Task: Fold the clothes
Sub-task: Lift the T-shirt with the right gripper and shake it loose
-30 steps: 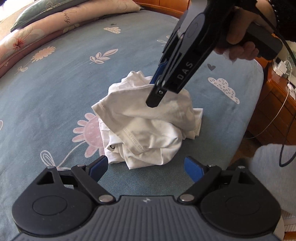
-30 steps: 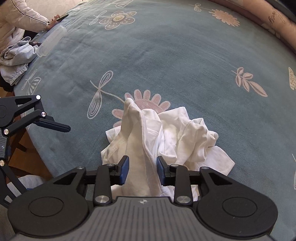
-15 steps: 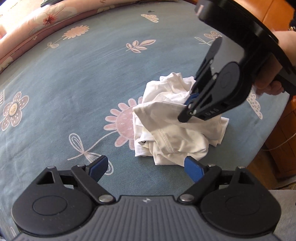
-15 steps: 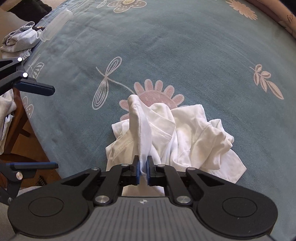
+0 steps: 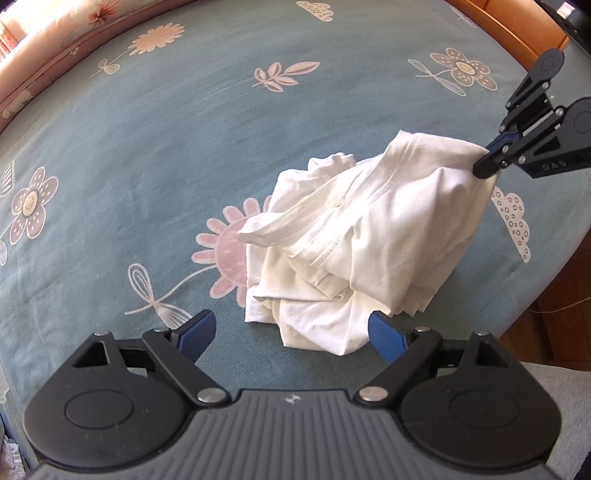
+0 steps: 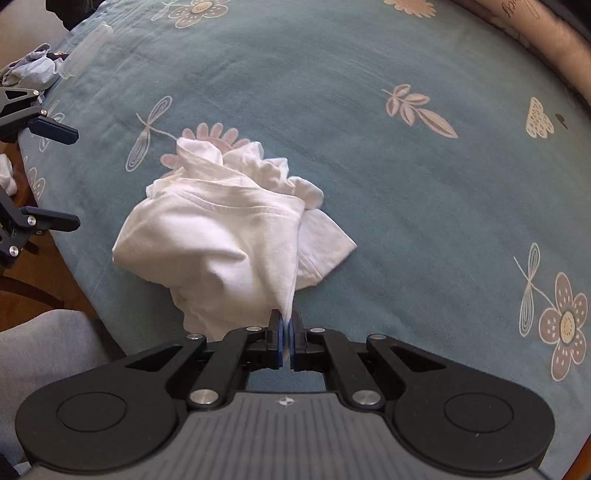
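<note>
A crumpled white garment (image 5: 347, 236) lies in a heap on the blue flowered bedspread (image 5: 147, 147). My right gripper (image 6: 286, 332) is shut on a fold of the garment (image 6: 229, 236) and pulls it up and to the side; it also shows in the left wrist view (image 5: 487, 162) at the right, with cloth stretched from its tips. My left gripper (image 5: 291, 332) is open and empty, just in front of the heap's near edge. It shows at the left edge of the right wrist view (image 6: 55, 173), apart from the cloth.
The bed's near edge runs close to the heap, with wooden floor (image 6: 48, 291) below. A wooden bed frame (image 5: 506, 33) lies at the far right. Grey clothes (image 6: 33, 70) and a clear bottle (image 6: 86, 48) lie at a far corner. A pink pillow (image 5: 55, 40) lines the far side.
My right gripper has closed on a fold of the white garment and pulled it away, stretching the cloth. My left gripper stayed open and drew back, so the heap sits farther off.
</note>
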Demonstrator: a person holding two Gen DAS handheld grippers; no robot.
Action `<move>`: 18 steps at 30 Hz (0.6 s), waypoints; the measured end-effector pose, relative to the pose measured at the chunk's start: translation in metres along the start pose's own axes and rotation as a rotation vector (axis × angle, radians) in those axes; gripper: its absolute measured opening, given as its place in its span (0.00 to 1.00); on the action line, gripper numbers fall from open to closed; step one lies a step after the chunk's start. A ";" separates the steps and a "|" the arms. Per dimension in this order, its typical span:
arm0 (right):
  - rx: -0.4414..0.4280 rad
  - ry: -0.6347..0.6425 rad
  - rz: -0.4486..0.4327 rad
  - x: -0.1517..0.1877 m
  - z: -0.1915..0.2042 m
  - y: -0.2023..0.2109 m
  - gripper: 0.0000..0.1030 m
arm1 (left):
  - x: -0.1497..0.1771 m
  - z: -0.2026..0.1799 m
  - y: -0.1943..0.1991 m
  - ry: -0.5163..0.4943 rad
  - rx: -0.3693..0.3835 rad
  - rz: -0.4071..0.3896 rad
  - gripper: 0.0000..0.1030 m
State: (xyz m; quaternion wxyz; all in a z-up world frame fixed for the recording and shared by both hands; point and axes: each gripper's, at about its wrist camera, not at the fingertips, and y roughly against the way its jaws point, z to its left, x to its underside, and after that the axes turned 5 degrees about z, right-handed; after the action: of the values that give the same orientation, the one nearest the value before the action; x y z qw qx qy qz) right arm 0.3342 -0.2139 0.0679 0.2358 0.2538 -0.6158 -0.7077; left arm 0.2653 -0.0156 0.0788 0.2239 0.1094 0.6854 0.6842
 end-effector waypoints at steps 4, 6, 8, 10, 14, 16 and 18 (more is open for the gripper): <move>-0.015 -0.077 0.033 0.023 -0.015 -0.018 0.03 | -0.005 -0.008 -0.016 -0.090 -0.008 -0.023 0.87; -0.017 -0.087 0.043 0.030 -0.015 -0.030 0.03 | -0.007 -0.007 -0.028 -0.111 -0.010 -0.024 0.87; 0.010 -0.086 0.053 0.035 -0.013 -0.043 0.03 | -0.008 -0.002 -0.041 -0.115 -0.015 -0.027 0.87; 0.030 -0.105 0.080 0.039 -0.015 -0.058 0.03 | -0.009 0.006 -0.051 -0.114 -0.010 -0.029 0.87; 0.073 -0.177 0.120 0.047 -0.031 -0.080 0.03 | -0.008 0.022 -0.062 -0.114 -0.012 -0.039 0.87; 0.099 -0.209 0.141 0.052 -0.040 -0.090 0.03 | -0.009 0.027 -0.066 -0.120 -0.009 -0.048 0.87; 0.111 -0.239 0.153 0.054 -0.046 -0.096 0.03 | -0.011 0.029 -0.069 -0.135 0.008 -0.063 0.87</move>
State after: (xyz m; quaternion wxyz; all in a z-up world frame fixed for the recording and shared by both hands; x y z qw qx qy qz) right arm 0.3206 -0.2708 -0.0363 0.1995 0.1329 -0.6953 -0.6776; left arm 0.2986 0.0024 0.0135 0.2905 0.1346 0.6747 0.6650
